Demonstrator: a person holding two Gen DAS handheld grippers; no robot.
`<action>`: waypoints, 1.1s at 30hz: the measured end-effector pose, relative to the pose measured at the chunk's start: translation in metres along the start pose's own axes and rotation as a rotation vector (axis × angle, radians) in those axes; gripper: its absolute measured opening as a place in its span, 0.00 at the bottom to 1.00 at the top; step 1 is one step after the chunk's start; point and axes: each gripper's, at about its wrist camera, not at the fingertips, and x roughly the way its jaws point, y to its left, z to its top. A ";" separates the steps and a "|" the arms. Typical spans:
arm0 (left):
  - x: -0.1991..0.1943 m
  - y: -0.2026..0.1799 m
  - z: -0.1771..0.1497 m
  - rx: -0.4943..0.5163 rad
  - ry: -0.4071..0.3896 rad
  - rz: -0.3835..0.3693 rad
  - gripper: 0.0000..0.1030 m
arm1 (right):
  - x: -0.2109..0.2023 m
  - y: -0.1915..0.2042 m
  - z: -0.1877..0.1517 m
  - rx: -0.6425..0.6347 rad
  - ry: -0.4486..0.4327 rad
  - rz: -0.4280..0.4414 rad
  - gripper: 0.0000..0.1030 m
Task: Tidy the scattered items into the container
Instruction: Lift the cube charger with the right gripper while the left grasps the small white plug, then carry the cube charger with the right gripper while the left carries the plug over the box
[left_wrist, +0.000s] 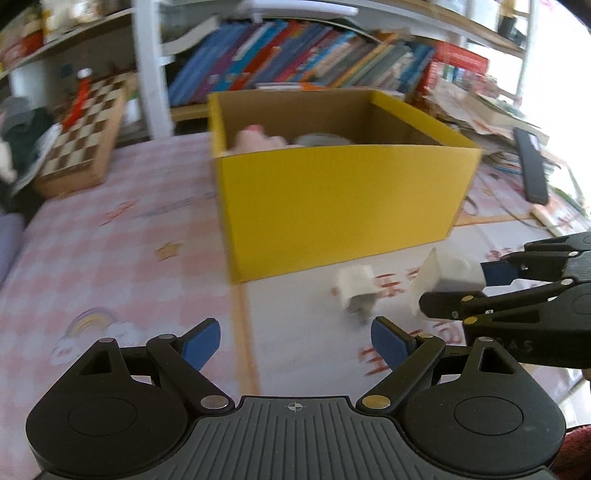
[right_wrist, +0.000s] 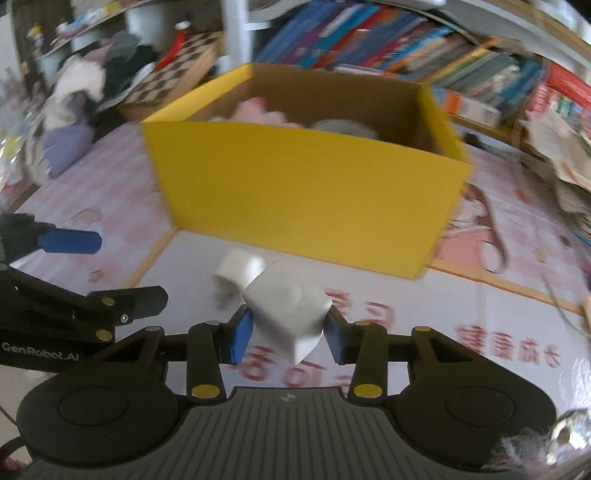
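Right gripper clamps a white block; beyond it lie a white plug, then yellow box. Left gripper gapes empty.

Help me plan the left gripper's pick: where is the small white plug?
In the left wrist view, the small white plug lies on the mat before the yellow box, just beyond the open left gripper.

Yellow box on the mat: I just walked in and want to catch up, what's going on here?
A person is tidying with two handheld grippers. The right gripper has closed on a white block in front of the yellow box, which already holds a pink soft toy. The left gripper hangs open near a white charger plug lying on the mat.
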 end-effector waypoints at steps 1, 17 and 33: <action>0.004 -0.004 0.002 0.009 -0.003 -0.013 0.88 | -0.003 -0.006 -0.002 0.014 -0.001 -0.016 0.38; 0.065 -0.038 0.020 0.078 0.041 -0.049 0.41 | -0.028 -0.051 -0.023 0.105 -0.019 -0.122 0.38; 0.013 -0.024 0.015 0.030 -0.072 -0.105 0.23 | -0.052 -0.056 -0.002 0.128 -0.108 -0.103 0.38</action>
